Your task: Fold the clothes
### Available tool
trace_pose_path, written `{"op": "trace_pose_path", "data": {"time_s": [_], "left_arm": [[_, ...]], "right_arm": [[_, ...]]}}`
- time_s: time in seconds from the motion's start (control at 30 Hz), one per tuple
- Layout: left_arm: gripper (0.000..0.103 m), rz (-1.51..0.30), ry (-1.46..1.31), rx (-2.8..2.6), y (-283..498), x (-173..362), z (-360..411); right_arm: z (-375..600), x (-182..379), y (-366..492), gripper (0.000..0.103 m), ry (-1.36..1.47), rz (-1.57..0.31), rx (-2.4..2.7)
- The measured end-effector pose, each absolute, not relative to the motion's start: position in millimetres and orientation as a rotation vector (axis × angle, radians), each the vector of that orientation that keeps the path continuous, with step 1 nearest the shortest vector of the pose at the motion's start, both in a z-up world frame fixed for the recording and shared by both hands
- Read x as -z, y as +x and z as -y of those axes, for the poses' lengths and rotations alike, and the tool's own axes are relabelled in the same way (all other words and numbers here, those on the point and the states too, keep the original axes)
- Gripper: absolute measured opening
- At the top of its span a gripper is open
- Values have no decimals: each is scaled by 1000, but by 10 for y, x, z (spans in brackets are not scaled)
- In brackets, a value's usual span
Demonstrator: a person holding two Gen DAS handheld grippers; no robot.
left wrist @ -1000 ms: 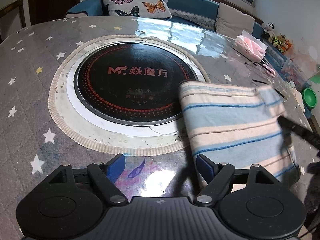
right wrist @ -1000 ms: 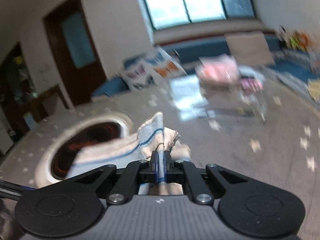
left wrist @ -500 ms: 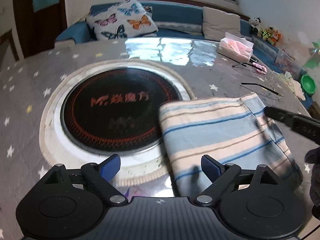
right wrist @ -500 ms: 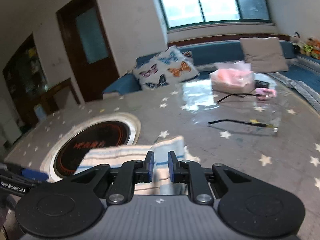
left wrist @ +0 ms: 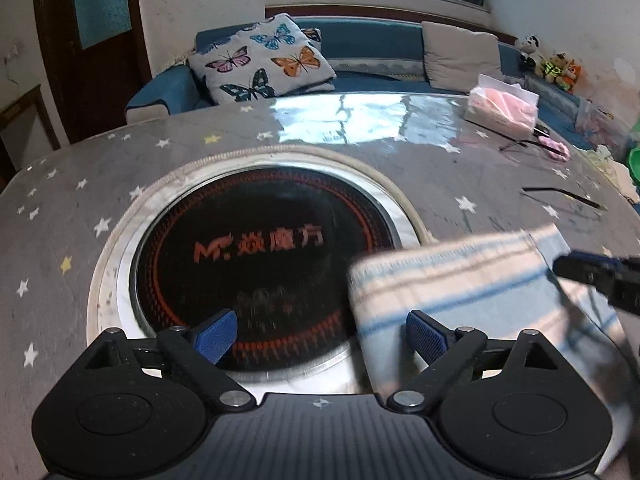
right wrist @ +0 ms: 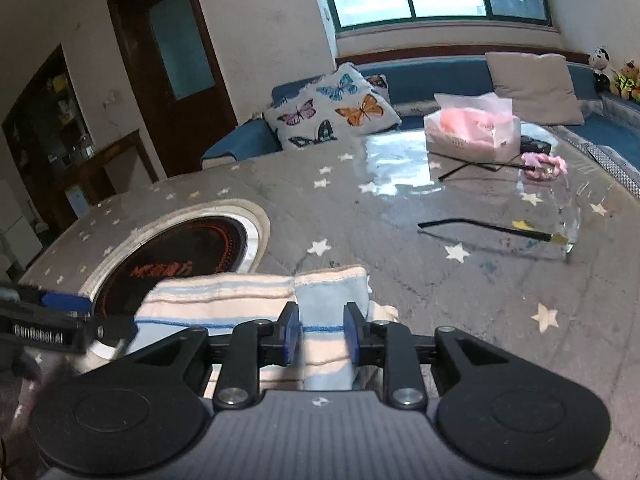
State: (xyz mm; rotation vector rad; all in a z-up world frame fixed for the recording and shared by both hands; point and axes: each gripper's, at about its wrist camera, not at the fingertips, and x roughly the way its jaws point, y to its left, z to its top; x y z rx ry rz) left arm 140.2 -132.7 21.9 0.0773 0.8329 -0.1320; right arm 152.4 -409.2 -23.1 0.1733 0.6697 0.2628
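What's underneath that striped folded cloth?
The striped cloth lies on the starry table cover, its corner overlapping the round black cooktop's rim. Anything beneath it is hidden.

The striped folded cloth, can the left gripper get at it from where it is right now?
Probably yes. The left gripper is open, and the striped cloth lies just ahead to its right with nothing between them.

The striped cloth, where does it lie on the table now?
The striped cloth lies folded on the star-patterned table, just right of the round black cooktop and overlapping its rim. In the right wrist view it is below the open right gripper.
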Motion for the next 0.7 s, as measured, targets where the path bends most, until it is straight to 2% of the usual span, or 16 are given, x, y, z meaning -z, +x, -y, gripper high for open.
{"op": "trace_pose_path", "data": {"time_s": [0.23, 0.47, 0.7], "left_arm": [[94, -860, 110, 56, 1622, -42, 1272], [94, -815, 110, 80, 1630, -179, 1338], [94, -839, 157, 90, 1770, -83, 1514]], "right_arm": [[4099, 313, 1553, 24, 159, -690, -261], [4099, 185, 1579, 24, 149, -672, -283], [4083, 275, 1750, 24, 132, -715, -286]]}}
